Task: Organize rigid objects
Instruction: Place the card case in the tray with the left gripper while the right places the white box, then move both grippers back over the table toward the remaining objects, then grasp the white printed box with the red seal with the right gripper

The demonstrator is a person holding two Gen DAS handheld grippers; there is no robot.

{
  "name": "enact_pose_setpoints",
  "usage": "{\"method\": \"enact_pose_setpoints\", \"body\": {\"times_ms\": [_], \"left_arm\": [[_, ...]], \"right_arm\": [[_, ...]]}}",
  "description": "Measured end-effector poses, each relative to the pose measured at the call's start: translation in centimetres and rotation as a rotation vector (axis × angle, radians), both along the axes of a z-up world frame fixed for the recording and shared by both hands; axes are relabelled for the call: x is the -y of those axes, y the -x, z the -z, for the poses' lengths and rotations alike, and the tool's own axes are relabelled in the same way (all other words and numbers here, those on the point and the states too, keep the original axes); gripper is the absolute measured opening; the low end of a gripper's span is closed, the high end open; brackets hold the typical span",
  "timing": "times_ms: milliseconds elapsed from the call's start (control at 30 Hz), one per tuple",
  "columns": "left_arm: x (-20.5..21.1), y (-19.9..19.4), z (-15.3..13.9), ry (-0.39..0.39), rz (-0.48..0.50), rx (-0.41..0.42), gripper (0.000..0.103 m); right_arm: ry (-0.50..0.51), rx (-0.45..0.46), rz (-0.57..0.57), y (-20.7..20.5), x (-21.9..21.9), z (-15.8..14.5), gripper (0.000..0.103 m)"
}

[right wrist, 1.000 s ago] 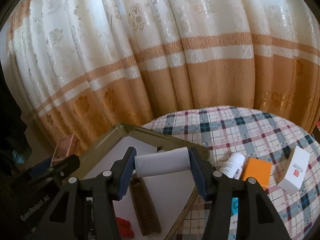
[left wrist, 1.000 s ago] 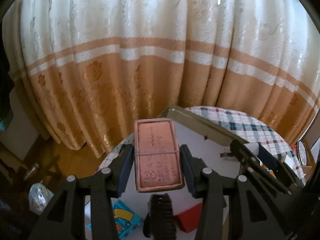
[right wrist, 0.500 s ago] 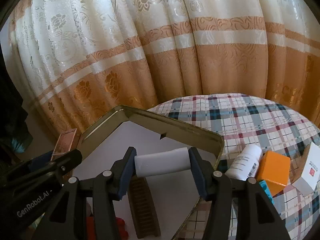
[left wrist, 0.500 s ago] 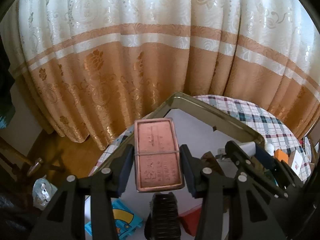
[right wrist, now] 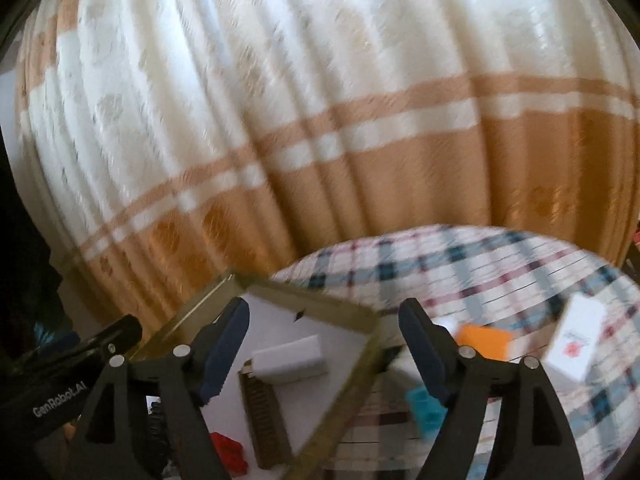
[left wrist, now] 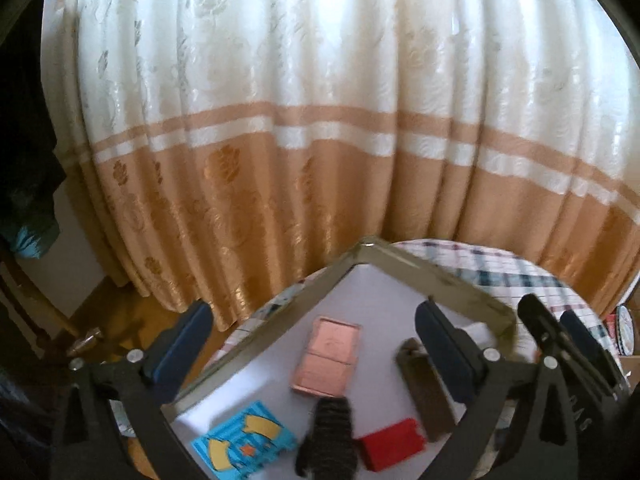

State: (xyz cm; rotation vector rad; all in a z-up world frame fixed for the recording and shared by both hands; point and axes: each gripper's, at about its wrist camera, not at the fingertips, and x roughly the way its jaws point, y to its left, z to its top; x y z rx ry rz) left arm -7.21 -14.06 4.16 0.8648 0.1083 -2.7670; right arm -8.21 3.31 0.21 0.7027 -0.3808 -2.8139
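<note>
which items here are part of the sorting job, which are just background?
Job: tray; copper box; white block; brown brush; red block; blue card; orange box; white carton.
Background: curtain; plaid tablecloth.

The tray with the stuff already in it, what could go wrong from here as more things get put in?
1. The white block lies partly on the brown brush; it may slide or tip.
2. The tray already holds the copper tin, red block and blue card, so later pieces could knock them.
3. Both views are blurred; the open left gripper and right gripper, jaws just opened, could clip the rim.
</note>
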Motion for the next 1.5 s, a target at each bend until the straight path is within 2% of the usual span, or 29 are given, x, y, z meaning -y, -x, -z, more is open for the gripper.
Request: {"method": "enact_pose_setpoints", "body": {"times_ms": [100,267,433,533,667,767,1033,1167,1300,1500], "left_arm": [[-1.7,-1.1,0.0,0.005,0.018,-0.01,0.102],[-5.3,-3.8,0.8,-0.047,0.088,-0.049,0.102],[-10.0,-5.6,1.7,0.017,0.173,-0.058,0.102],[-12.5,-6.3,2.5,0.034,0.233,-0.039,0.102],[-14.4,-6.7,3.6,0.01,0.257,-0.01,0.102],[-15.5,-7.2,4.4,0.021,0.247,-0.004,0.102],[-16.1,-7.5,5.7,0.062,0.228,0.0,0.102],[-15.7,-7.6,5.7,0.043,0.218,0.0,0.102],[-15.0,-7.0,6.3,0.014,0.19,0.042,0.102],[-14.5,-7.3,6.3,-0.013,0.179,0.037,0.102]], "right_arm": [[-0.004,-0.024,0.036,-1.4,-2.2,-0.7,0.081],[-0.044,-0.033,0.161,-3.9,-6.9,-0.4,0.081],[-0.091,-0.01,0.306,-5.5,-11.5,0.1,0.081],[-0.104,-0.006,0.34,-6.3,-13.3,0.4,0.081],[-0.13,0.004,0.364,-6.8,-14.4,0.9,0.081],[-0.114,0.022,0.376,-7.1,-15.0,1.4,0.081],[-0.066,0.091,0.361,-6.9,-15.5,2.6,0.081],[-0.058,0.102,0.359,-6.9,-15.5,2.9,0.081],[-0.055,0.118,0.358,-6.7,-15.5,3.1,0.081],[-0.054,0.121,0.36,-6.7,-15.5,3.2,0.081]]}}
